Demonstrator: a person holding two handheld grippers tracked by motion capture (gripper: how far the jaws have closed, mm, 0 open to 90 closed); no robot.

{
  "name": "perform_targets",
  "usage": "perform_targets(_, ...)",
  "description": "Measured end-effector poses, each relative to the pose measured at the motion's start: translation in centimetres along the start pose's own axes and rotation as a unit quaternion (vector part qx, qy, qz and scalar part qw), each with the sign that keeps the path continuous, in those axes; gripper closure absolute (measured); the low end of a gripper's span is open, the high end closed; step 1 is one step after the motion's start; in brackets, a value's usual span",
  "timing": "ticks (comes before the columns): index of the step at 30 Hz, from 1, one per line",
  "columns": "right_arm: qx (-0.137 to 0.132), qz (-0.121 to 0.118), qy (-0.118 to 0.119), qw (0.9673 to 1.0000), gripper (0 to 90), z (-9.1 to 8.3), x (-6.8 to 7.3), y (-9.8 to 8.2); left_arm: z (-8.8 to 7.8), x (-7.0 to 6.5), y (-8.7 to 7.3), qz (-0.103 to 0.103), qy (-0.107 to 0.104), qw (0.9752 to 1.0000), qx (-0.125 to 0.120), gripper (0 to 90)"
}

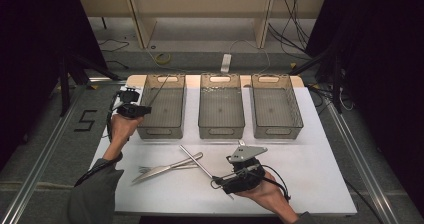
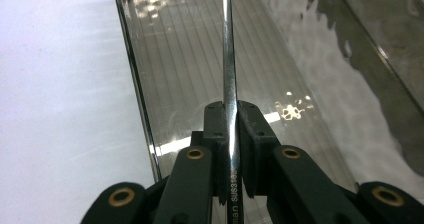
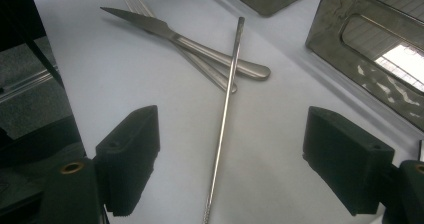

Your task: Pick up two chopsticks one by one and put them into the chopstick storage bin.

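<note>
My left gripper (image 1: 142, 109) is shut on a steel chopstick (image 1: 159, 90), which slants up over the left bin (image 1: 161, 130). In the left gripper view the pads (image 2: 215, 129) clamp that chopstick (image 2: 227, 54) above the bin's ribbed floor (image 2: 185, 79). My right gripper (image 1: 218, 182) hovers open low over the white table near the front edge. A second chopstick (image 3: 226, 99) lies on the table between its spread fingers (image 3: 131, 149). That chopstick (image 1: 197, 163) crosses the handles of a knife (image 1: 167, 167) and a fork (image 1: 145, 169). In the right gripper view the knife (image 3: 200, 46) lies over the fork (image 3: 136, 5).
Three grey see-through bins stand in a row at the back of the white table (image 1: 310, 164): left, middle (image 1: 221, 130) and right (image 1: 276, 130). The middle bin's handle end (image 3: 370, 49) is to the right in the right gripper view. Dark floor surrounds the table.
</note>
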State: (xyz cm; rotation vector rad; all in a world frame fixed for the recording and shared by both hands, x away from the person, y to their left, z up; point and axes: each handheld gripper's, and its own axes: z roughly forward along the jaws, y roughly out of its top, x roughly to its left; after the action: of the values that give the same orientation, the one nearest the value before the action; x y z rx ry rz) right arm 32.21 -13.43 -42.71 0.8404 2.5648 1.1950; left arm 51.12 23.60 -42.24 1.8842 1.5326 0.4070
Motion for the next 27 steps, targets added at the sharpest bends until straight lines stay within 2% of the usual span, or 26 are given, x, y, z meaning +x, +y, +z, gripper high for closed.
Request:
perform_targets(2, 0.0, -0.004, -0.001, 1.0, 23.7, 0.0, 0.0, 0.0, -0.3, -0.2, 0.2, -0.003, -0.012, 0.9999, -0.007, 71.0)
perform_targets(4, -0.002, -0.004, -0.002, 1.0, 23.8, 0.0, 0.0, 0.0, -0.9, -0.7, 0.4, 0.007, -0.009, 0.9998, -0.016, 65.7)
perform_targets(5, -0.001, -0.001, -0.003, 1.0, 23.8, 0.0, 0.0, 0.0, -1.2, -0.9, 0.5, 0.007, -0.008, 0.9998, -0.02, 58.7)
perform_targets(6, -0.001, -0.001, -0.003, 1.0, 23.8, 0.0, 0.0, 0.0, -1.4, -1.0, 0.6, 0.003, -0.011, 0.9996, -0.025, 58.7)
perform_targets(8, 0.001, -0.004, -0.005, 1.0, 23.9, 0.0, 0.0, 0.0, -2.0, -1.4, 0.6, -0.003, -0.027, 0.9992, -0.031, 47.7)
perform_targets(9, 0.001, -0.004, -0.005, 1.0, 23.9, 0.0, 0.0, 0.0, -2.3, -1.7, 0.5, 0.001, -0.035, 0.9989, -0.031, 47.7)
perform_targets(11, 0.0, -0.005, -0.005, 1.0, 24.3, -0.1, 0.0, 0.1, -2.9, -2.3, 0.2, 0.01, -0.044, 0.9985, -0.031, 40.0)
perform_targets(14, 0.012, -0.008, -0.006, 0.9999, 24.7, 0.1, -0.1, 0.1, -4.1, -2.9, -0.4, 0.013, -0.07, 0.9964, -0.046, 31.7)
perform_targets(18, 0.024, -0.016, -0.01, 0.9995, 26.0, 0.3, -0.1, 0.3, -5.7, -3.7, -1.4, 0.03, -0.1, 0.9923, -0.067, 26.9)
perform_targets(21, 0.03, -0.016, -0.014, 0.9993, 27.6, 0.4, -0.1, 0.8, -6.4, -4.1, -1.9, 0.035, -0.119, 0.9898, -0.07, 23.1)
perform_targets(24, 0.038, -0.019, -0.016, 0.999, 28.8, 0.5, -0.1, 1.0, -6.9, -4.6, -2.6, 0.043, -0.141, 0.9861, -0.076, 21.8)
perform_targets(25, 0.05, -0.019, -0.013, 0.9985, 30.6, 0.7, -0.2, 1.3, -7.0, -4.8, -2.9, 0.048, -0.149, 0.9847, -0.077, 20.4)
perform_targets(27, 0.056, -0.02, -0.014, 0.9981, 31.2, 0.9, -0.2, 1.4, -7.1, -5.3, -3.4, 0.064, -0.16, 0.9824, -0.072, 19.5)
